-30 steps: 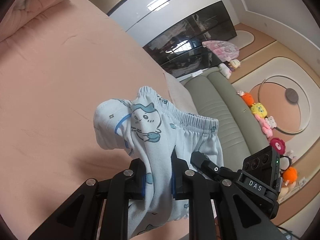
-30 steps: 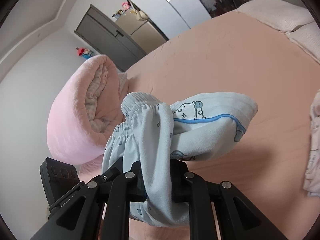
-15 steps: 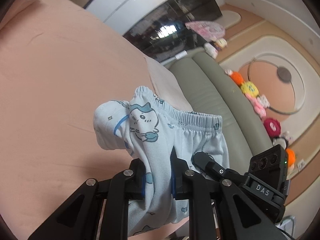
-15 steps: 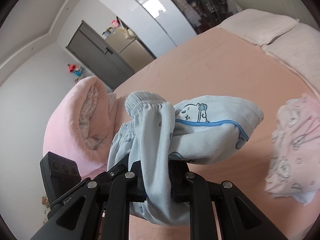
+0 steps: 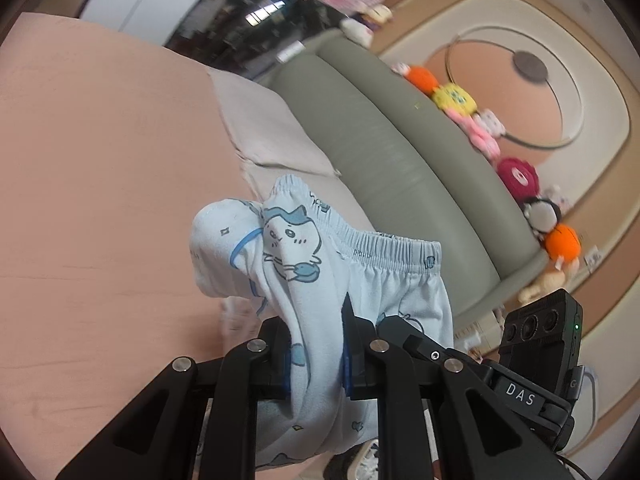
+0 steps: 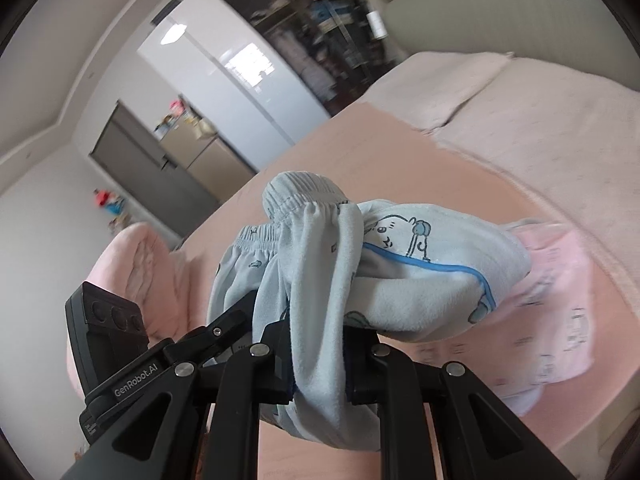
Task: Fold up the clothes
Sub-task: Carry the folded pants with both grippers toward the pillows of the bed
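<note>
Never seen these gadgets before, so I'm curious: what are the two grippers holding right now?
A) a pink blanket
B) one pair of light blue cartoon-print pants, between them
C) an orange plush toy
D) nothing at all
B: the left gripper and the right gripper are each clamped on the blue pants, held above the bed.

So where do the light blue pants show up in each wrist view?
Left wrist: light blue pants at centre, clamped in the left gripper.
Right wrist: centre, clamped in the right gripper, draping right.
Shared landmark: the grey-green headboard, upper right in both views.
</note>
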Demonstrator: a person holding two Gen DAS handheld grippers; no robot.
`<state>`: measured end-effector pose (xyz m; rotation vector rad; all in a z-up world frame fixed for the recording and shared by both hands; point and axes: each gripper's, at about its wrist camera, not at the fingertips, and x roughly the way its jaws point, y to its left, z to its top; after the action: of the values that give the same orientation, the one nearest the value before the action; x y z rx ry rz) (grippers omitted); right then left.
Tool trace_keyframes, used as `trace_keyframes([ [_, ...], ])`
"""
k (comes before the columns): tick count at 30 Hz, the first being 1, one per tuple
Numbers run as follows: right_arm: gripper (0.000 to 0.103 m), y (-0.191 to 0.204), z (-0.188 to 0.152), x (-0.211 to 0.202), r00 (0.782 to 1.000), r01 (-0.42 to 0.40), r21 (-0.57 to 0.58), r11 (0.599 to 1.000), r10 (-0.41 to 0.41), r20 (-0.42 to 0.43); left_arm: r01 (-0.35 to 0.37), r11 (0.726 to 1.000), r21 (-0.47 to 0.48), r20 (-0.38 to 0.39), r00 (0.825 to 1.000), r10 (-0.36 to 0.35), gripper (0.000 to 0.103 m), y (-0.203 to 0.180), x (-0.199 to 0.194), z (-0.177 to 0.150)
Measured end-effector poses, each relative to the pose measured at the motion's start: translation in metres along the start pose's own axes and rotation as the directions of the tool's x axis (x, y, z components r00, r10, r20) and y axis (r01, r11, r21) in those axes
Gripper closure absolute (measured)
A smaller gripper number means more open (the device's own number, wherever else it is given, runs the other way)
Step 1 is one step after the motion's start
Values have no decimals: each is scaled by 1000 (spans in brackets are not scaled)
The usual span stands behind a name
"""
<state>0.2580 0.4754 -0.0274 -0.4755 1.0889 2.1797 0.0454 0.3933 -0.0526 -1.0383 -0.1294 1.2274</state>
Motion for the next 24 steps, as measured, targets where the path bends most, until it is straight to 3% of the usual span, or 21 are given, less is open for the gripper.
trace_keyframes([
  [9,87,-44,8,-31,997,60,66,996,-62,34,-3,991,132,-82,997,14,88,-31,45,-1],
  [19,87,-83,7,-29,992,122,120,985,-126,31,91,995,29,-151,985,-85,88,-9,82,-4],
  [24,87,-95,5,-22,985,166,123,978,-169,17,32,988,153,-163,987,-7,88,-19,99,-12],
])
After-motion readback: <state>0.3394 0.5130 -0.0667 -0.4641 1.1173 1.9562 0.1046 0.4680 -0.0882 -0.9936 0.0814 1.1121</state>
